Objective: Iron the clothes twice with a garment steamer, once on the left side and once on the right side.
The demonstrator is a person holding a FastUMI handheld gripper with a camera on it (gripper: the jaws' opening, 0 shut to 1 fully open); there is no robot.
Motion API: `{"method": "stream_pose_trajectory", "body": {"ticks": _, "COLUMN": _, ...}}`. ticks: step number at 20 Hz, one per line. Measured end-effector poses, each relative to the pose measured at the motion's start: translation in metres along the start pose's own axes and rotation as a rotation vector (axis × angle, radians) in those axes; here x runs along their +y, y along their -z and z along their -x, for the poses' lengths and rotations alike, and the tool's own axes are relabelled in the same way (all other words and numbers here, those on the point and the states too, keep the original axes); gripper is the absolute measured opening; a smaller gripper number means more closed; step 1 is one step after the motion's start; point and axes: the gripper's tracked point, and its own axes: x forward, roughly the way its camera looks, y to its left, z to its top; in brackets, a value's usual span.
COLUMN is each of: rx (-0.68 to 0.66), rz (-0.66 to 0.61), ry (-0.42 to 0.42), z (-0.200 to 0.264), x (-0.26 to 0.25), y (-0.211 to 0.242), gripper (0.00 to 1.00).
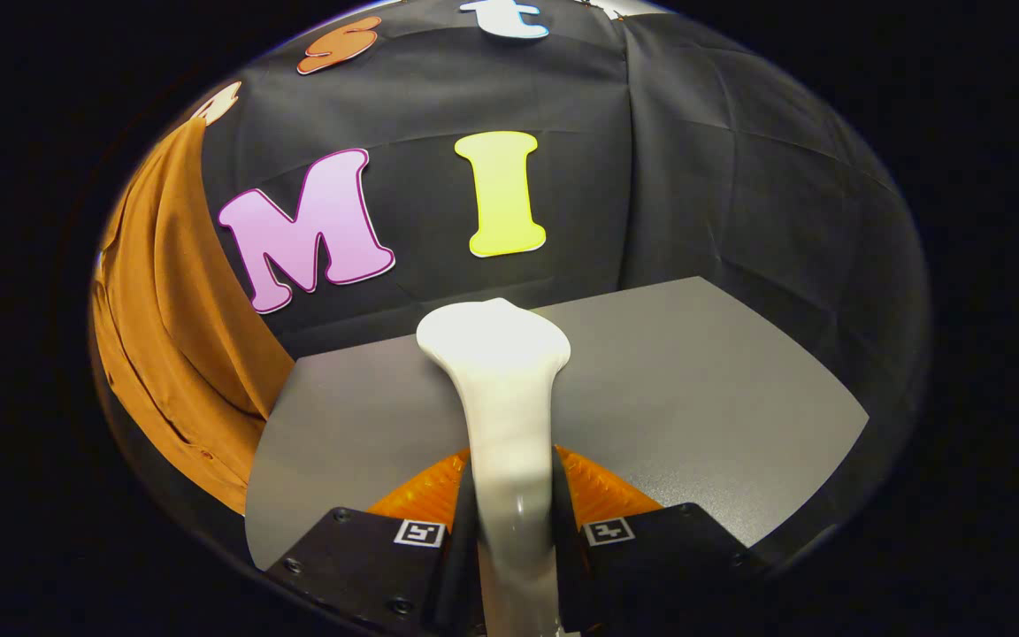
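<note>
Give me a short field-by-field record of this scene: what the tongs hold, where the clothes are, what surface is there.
tool: white garment steamer, handle between the fingers, wide head pointing forward beyond them
tongs: tongs shut on the steamer's handle, a finger pressing each side
clothes: orange-brown garment hanging to the left of the steamer, its lower edge dropping past the table's left edge
steamer to garment: apart, head not touching the fabric
surface: grey table under the steamer
backdrop: black cloth wall behind the table
</note>
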Motion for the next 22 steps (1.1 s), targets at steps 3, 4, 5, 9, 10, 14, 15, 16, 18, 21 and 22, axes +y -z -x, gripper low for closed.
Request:
{"method": "stream_pose_trajectory", "body": {"ticks": 3, "rx": -0.042, "rz": -0.014, "ry": 0.005, "z": 0.013, "x": -0.003, "y": -0.010, "gripper": 0.42}}
{"method": "stream_pose_trajectory", "body": {"ticks": 4, "rx": -0.057, "rz": -0.022, "ry": 0.005, "z": 0.019, "x": -0.003, "y": -0.014, "gripper": 0.42}}
{"method": "stream_pose_trajectory", "body": {"ticks": 5, "rx": -0.074, "rz": -0.029, "ry": 0.006, "z": 0.025, "x": -0.004, "y": -0.018, "gripper": 0.42}}
{"method": "stream_pose_trajectory", "body": {"ticks": 9, "rx": -0.136, "rz": -0.042, "ry": -0.002, "z": 0.053, "x": 0.000, "y": -0.030, "gripper": 0.42}}
{"method": "stream_pose_trajectory", "body": {"ticks": 10, "rx": -0.158, "rz": -0.040, "ry": -0.002, "z": 0.062, "x": 0.001, "y": -0.034, "gripper": 0.42}}
{"method": "stream_pose_trajectory", "body": {"ticks": 14, "rx": -0.237, "rz": -0.029, "ry": -0.013, "z": 0.095, "x": 0.017, "y": -0.048, "gripper": 0.42}}
{"method": "stream_pose_trajectory", "body": {"ticks": 15, "rx": -0.255, "rz": -0.026, "ry": -0.019, "z": 0.102, "x": 0.024, "y": -0.051, "gripper": 0.42}}
{"method": "stream_pose_trajectory", "body": {"ticks": 16, "rx": -0.271, "rz": -0.018, "ry": -0.026, "z": 0.110, "x": 0.032, "y": -0.053, "gripper": 0.42}}
{"method": "stream_pose_trajectory", "body": {"ticks": 18, "rx": -0.303, "rz": -0.004, "ry": -0.042, "z": 0.122, "x": 0.051, "y": -0.058, "gripper": 0.41}}
{"method": "stream_pose_trajectory", "body": {"ticks": 21, "rx": -0.342, "rz": 0.012, "ry": -0.069, "z": 0.139, "x": 0.085, "y": -0.062, "gripper": 0.42}}
{"method": "stream_pose_trajectory", "body": {"ticks": 22, "rx": -0.352, "rz": 0.019, "ry": -0.077, "z": 0.145, "x": 0.097, "y": -0.062, "gripper": 0.41}}
